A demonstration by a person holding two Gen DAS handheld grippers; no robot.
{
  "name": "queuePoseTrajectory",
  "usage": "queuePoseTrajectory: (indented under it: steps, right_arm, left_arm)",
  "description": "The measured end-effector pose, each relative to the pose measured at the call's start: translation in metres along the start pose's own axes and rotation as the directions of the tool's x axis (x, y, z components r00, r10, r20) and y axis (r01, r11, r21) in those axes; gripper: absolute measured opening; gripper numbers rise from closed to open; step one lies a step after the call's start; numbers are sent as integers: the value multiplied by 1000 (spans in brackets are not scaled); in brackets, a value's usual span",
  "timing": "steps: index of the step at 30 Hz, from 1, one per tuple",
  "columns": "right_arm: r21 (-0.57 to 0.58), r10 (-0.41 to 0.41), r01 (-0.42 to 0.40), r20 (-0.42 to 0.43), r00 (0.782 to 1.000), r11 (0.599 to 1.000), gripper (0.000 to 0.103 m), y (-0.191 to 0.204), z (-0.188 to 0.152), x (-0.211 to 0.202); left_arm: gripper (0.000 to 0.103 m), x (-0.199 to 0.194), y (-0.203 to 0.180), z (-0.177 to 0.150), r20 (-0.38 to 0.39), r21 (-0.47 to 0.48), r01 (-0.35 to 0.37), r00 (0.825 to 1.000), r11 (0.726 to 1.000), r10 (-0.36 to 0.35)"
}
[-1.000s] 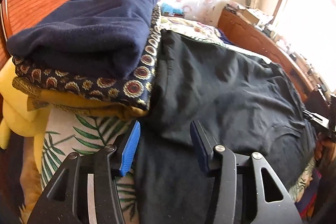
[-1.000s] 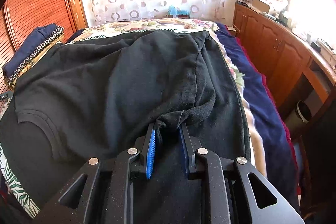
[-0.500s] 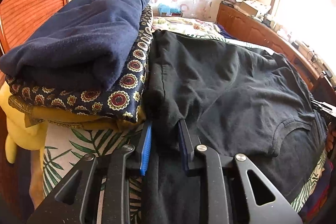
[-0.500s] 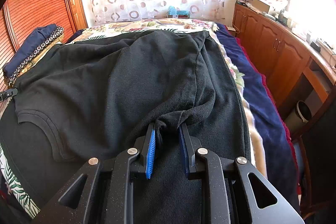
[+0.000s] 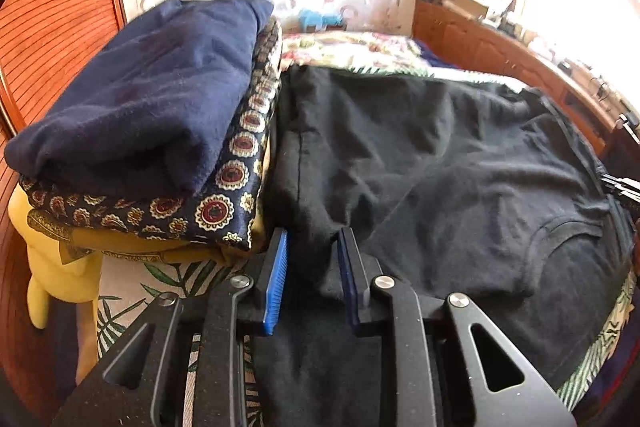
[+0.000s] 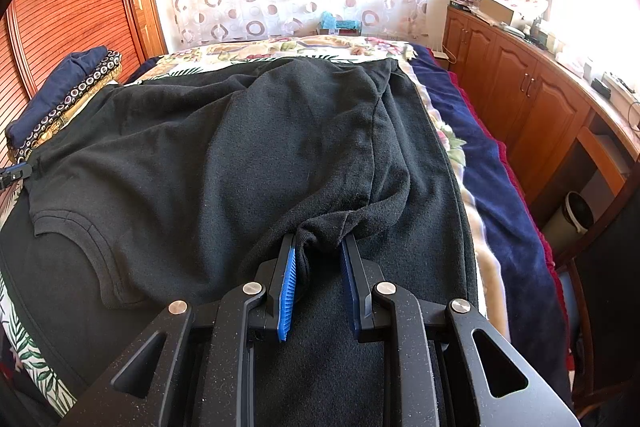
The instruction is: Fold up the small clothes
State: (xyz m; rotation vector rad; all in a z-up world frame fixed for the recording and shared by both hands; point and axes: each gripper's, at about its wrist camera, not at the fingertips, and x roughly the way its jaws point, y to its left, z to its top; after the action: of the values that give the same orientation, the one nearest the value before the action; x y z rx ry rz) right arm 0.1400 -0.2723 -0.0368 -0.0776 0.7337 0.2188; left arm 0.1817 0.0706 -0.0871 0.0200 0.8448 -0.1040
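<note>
A black T-shirt (image 5: 440, 167) lies spread across the bed, its collar (image 5: 568, 227) toward the right in the left wrist view. My left gripper (image 5: 312, 237) is shut on a fold of the shirt's edge beside a clothes stack; the cloth fills the gap between the blue pads. In the right wrist view the same black T-shirt (image 6: 240, 155) shows, with its collar (image 6: 60, 223) at the left. There my right gripper (image 6: 319, 241) is shut on the bunched sleeve (image 6: 332, 223), which is drawn inward over the shirt's body.
A stack of folded clothes (image 5: 140, 107), navy on top of patterned and mustard pieces, sits left of the shirt, also as the stack (image 6: 60, 99). A yellow plush toy (image 5: 52, 267) hangs below it. Right of the bed: navy blanket (image 6: 480, 155), wooden cabinets (image 6: 520, 99), a white bin (image 6: 576, 215).
My left gripper was open over the shirt's edge; it has shut on the fabric and shifted slightly, so the view turned a little. The right gripper kept still with the sleeve.
</note>
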Motion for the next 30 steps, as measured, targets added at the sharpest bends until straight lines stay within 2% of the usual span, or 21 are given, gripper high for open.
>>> queuePoseTrajectory:
  steps: [3, 6, 7, 10, 12, 13, 16, 19, 22, 26, 30]
  right_arm:
    - [1, 2, -2, 0, 1000, 1000, 22, 0, 0, 0]
    - [1, 2, -2, 0, 1000, 1000, 22, 0, 0, 0]
    - [2, 4, -4, 1, 1000, 1000, 22, 0, 0, 0]
    - [11, 11, -11, 2, 1000, 1000, 22, 0, 0, 0]
    - [17, 13, -13, 5, 1000, 1000, 22, 0, 0, 0]
    - [18, 11, -11, 6, 1000, 1000, 22, 0, -1, 0]
    - [19, 8, -9, 8, 1000, 1000, 22, 1, -1, 1]
    - [35, 9, -9, 11, 1000, 999, 12, -3, -2, 1]
    - [53, 23, -23, 17, 1000, 998, 9, -4, -1, 0]
    - [41, 7, -10, 68, 998, 999, 8, 1, 2, -13]
    - [40, 8, -14, 135, 991, 999, 8, 1, 6, -40]
  left_arm:
    - [25, 7, 0, 0, -20, 14, 0, 1000, 1000, 0]
    - [10, 4, -1, 0, 0, 26, 7, 1000, 1000, -7]
    - [9, 1, -1, 1, 17, 23, 2, 1000, 1000, -3]
    - [9, -17, 0, 5, 79, 1, 20, 997, 1000, -20]
    - [9, -28, 3, 9, 108, -34, 100, 990, 994, -95]
    - [9, -31, 4, 10, 114, -42, 113, 988, 993, -108]
    - [9, -39, 2, 13, 130, -32, 112, 986, 993, -107]
    - [9, -42, -1, 14, 132, -28, 114, 985, 993, -110]
    - [8, -41, -1, 11, 134, -23, 112, 985, 993, -108]
    - [8, -55, -2, 8, 161, -32, 112, 981, 993, -106]
    - [8, -77, -4, 8, 207, -32, 142, 969, 989, -132]
